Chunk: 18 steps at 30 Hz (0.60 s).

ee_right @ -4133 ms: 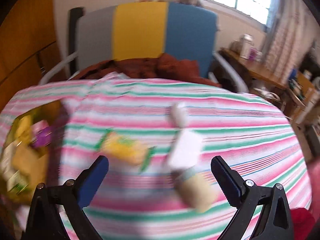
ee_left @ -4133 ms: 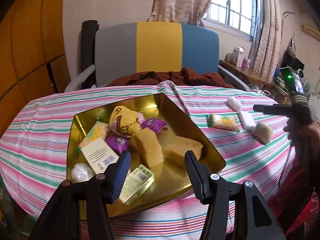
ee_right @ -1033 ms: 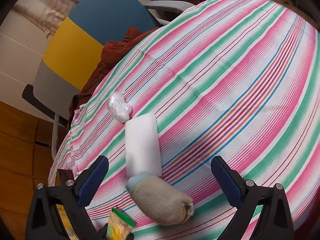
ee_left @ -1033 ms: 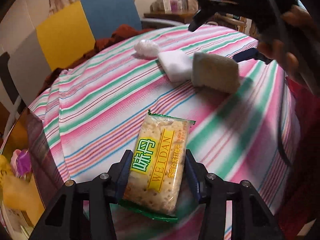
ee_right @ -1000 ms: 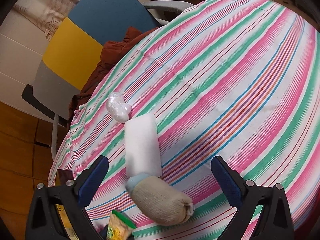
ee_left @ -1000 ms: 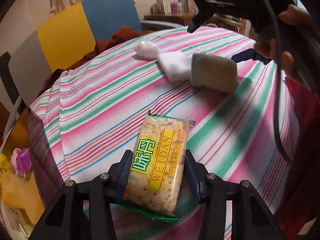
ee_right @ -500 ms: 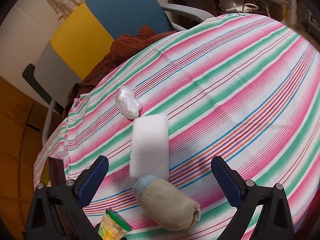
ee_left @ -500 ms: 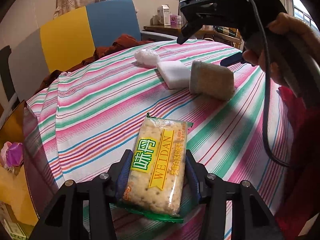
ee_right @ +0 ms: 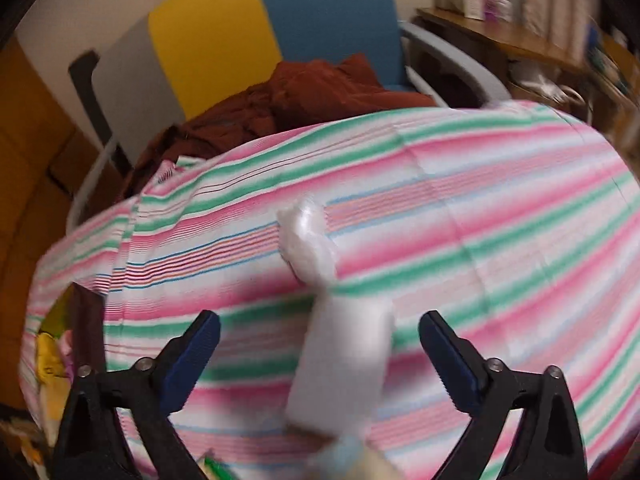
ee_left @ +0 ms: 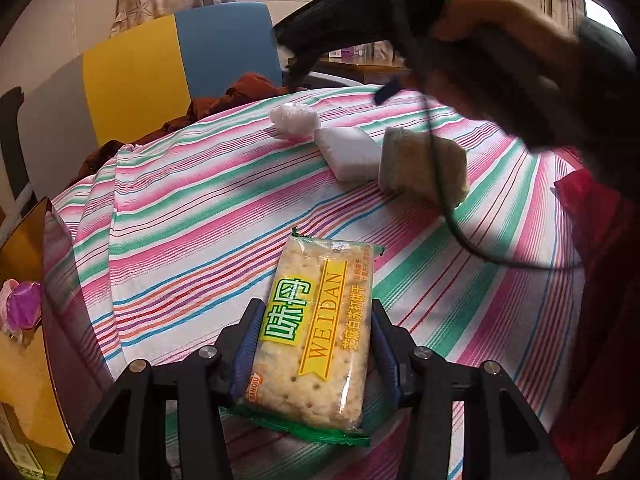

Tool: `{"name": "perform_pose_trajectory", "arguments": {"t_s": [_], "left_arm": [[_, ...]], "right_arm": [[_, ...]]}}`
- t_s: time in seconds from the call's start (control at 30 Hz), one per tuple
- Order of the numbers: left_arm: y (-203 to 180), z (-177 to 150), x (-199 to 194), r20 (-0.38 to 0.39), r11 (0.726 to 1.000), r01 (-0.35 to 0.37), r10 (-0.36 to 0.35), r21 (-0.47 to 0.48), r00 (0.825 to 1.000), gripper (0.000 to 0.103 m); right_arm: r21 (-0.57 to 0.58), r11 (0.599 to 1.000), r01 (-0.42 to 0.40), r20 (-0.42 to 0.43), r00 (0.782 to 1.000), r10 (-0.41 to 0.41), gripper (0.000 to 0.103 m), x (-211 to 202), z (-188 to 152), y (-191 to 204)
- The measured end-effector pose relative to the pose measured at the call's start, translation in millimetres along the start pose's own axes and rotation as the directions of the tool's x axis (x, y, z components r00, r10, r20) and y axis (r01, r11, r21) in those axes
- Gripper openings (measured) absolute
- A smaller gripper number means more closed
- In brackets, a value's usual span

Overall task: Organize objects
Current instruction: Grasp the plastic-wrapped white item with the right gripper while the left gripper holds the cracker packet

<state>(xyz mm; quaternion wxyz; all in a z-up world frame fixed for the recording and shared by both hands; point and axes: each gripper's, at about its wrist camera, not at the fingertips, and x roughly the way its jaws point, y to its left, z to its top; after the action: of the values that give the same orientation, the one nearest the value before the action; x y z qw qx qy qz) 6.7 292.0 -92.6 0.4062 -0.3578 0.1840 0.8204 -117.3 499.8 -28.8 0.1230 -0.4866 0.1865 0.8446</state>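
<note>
**Q:** What do the fingers hold?

**A:** The left gripper (ee_left: 312,354) is clamped on a cracker packet (ee_left: 316,328), its blue pads pressed to the packet's two long edges near the near end. The packet's long axis runs straight away from the fingers, so most of it juts out toward the far side, over the striped tablecloth (ee_left: 192,216). Whether it is lifted clear of the cloth or resting on it cannot be told.

**Q:** And the other gripper?

**A:** The right gripper (ee_right: 316,356) is spread wide and empty, hanging above a white block (ee_right: 340,364) that lies between its fingers in that blurred view. The block's long axis points away from the fingers too, so they flank its long sides; how far above it they are cannot be judged.

**Q:** What lies beyond?

**A:** A crumpled white wrapper (ee_right: 306,240) sits just past the block's far end. From the left wrist view, a beige pouch (ee_left: 424,168) touches the block's right side, under the person's hand (ee_left: 500,52) holding the right tool.

**Q:** Where should the packet go?

**A:** Likely the gold tin (ee_left: 28,264) at the far left edge, already holding a purple-wrapped sweet (ee_left: 22,306). It lies to the left of the left gripper, the nearer of the two, so the carry would be a sideways swing to the left.
</note>
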Motion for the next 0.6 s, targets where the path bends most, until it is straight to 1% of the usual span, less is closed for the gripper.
{"name": "perform_pose_trajectory", "arguments": {"t_s": [0.13,0.17,0.2,0.23,0.27,0.3,0.33,0.4,0.47,0.53,0.6], "left_arm": [[1,0,1,0.002,1.000,0.006,-0.006,-0.003,1.000,0.052],[1,-1,1,0.003,1.000,0.008,-0.008,-0.005,1.000,0.052],[1,-1,1,0.003,1.000,0.009,-0.009,-0.006,1.000,0.052],[2,-1,2,0.005,1.000,0.011,-0.011,-0.007,1.000,0.052],[2,-1,2,0.006,1.000,0.011,-0.011,-0.007,1.000,0.052],[2,-1,2,0.006,1.000,0.012,-0.012,-0.007,1.000,0.052],[2,-1,2,0.007,1.000,0.012,-0.012,-0.007,1.000,0.052],[2,-2,2,0.008,1.000,0.013,-0.013,-0.007,1.000,0.052],[2,-2,2,0.008,1.000,0.012,-0.012,-0.007,1.000,0.052],[2,-2,2,0.008,1.000,0.012,-0.012,-0.007,1.000,0.052],[2,-2,2,0.008,1.000,0.012,-0.012,-0.007,1.000,0.052]], "right_arm": [[-0.040,0.998,0.039,-0.040,0.998,-0.041,0.092,32,24,7],[-0.044,0.998,0.043,-0.051,0.998,-0.045,0.088,39,28,8],[-0.048,0.998,0.045,-0.063,0.997,-0.048,0.080,46,32,9],[-0.059,0.997,0.050,-0.080,0.995,-0.054,0.074,54,34,10],[-0.071,0.995,0.072,-0.108,0.991,-0.079,0.056,62,34,11],[-0.078,0.993,0.086,-0.120,0.988,-0.095,0.033,66,33,12],[-0.087,0.992,0.092,-0.106,0.989,-0.101,0.032,64,31,13],[-0.076,0.996,0.041,-0.085,0.995,-0.048,0.032,51,25,13],[-0.076,0.997,-0.011,-0.057,0.998,0.007,0.032,29,16,16],[-0.078,0.994,-0.073,-0.036,0.997,0.071,0.032,6,3,19],[-0.087,0.986,-0.139,-0.017,0.990,0.138,0.032,-19,-15,22]]}}
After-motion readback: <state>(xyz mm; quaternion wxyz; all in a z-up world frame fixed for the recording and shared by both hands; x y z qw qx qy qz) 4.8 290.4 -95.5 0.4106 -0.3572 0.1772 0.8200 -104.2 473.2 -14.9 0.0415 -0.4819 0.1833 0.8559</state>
